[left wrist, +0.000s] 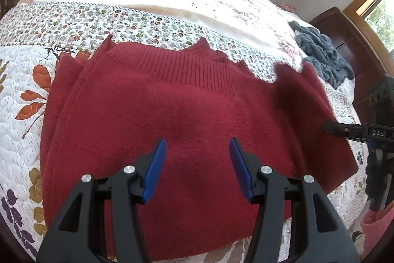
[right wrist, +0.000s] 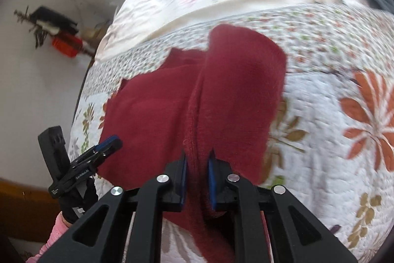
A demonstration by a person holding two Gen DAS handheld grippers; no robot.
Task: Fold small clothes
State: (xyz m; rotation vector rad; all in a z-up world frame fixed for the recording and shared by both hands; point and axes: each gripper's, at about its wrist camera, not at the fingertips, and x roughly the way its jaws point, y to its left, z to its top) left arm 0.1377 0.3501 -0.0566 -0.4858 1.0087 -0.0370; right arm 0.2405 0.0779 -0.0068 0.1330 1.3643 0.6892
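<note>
A red sweater (left wrist: 187, 120) is spread across a bed (left wrist: 22, 80) covered by a quilt printed with flowers and leaves, its ribbed band turned toward 12 o'clock in the left wrist view. The left tool (left wrist: 197, 159) is held above the sweater's middle, its blue-padded fingers (left wrist: 155, 171) set wide apart with nothing between them; red knit fills the gap and runs out to 9 and 3 o'clock of the tool. At 3 o'clock, by the sweater's edge, the right tool (left wrist: 331, 128) is seen side-on, and its grip cannot be judged from that angle.

In the right wrist view, the right tool (right wrist: 197, 159) is clamped on a thick fold of the sweater (right wrist: 234, 90), the fabric pinched between the two blue pads and bunched below them toward 6 o'clock. From the tool the sweater stretches away toward 12 o'clock, one flap raised and doubled over toward 1 o'clock, the rest lying flat toward 10 o'clock. The left tool (right wrist: 108, 143) is seen at 9 o'clock, at the sweater's edge, held by a gloved hand (right wrist: 78, 199) with a pink sleeve (right wrist: 55, 233) below it.

A crumpled grey-blue garment (left wrist: 322, 56) is left on the bed at 2 o'clock in the left wrist view, well apart from the sweater.
</note>
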